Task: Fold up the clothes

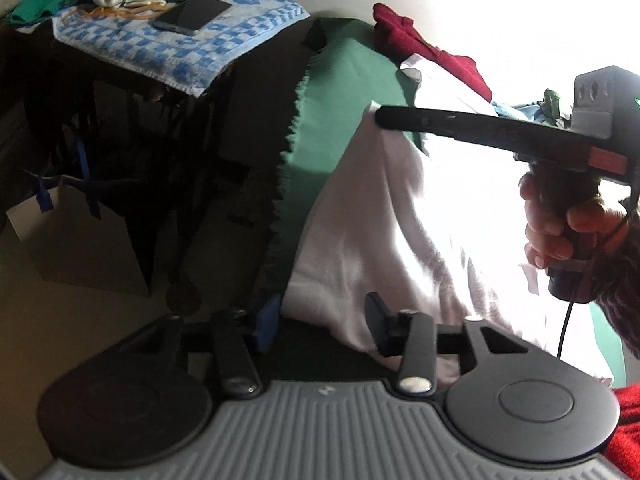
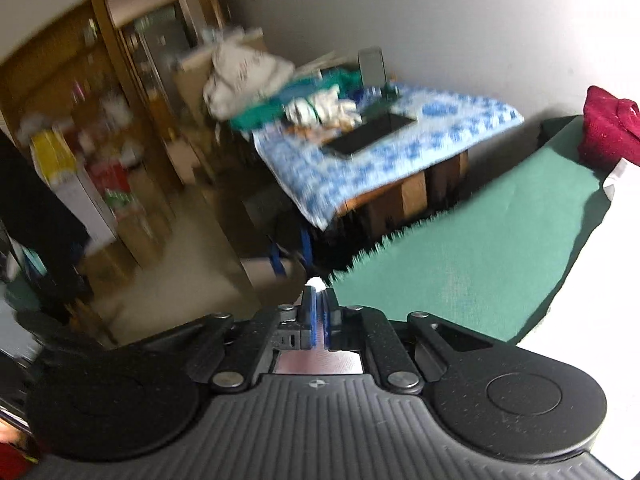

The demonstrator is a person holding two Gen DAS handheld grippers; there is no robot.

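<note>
Two hand-held grippers work one white garment (image 1: 400,216), a plain, soft, unprinted cloth that glows almost blown-out in the strong light from the window side. It lies on the green-covered surface (image 1: 340,92), spreading from the near edge up toward a red garment (image 1: 420,40) heaped at the far end.

The right hand-held gripper (image 1: 378,114), seen from the left wrist camera, reaches in sideways with its black fingers pressed together on a corner of the white garment, lifting it into a peak above the green cover. A hand (image 1: 560,220) grips its handle. From the right wrist camera, its blue pads (image 2: 306,312) are nearly touching, with a sliver of white cloth showing at their tips.

The left hand-held gripper (image 1: 320,320) is spread wide, one blue pad (image 1: 266,320) off the garment's left border and the other finger on the cloth; it pinches nothing that can be seen.

The green cover's frayed, jagged left edge (image 1: 292,128) drops off beside the white garment. Beyond that edge a dark gap separates it from a lower surface draped in a blue-and-white towel (image 1: 192,40), which carries a phone (image 1: 192,14) and assorted cloths. Bare green cover lies between the white garment and the frayed edge.
</note>
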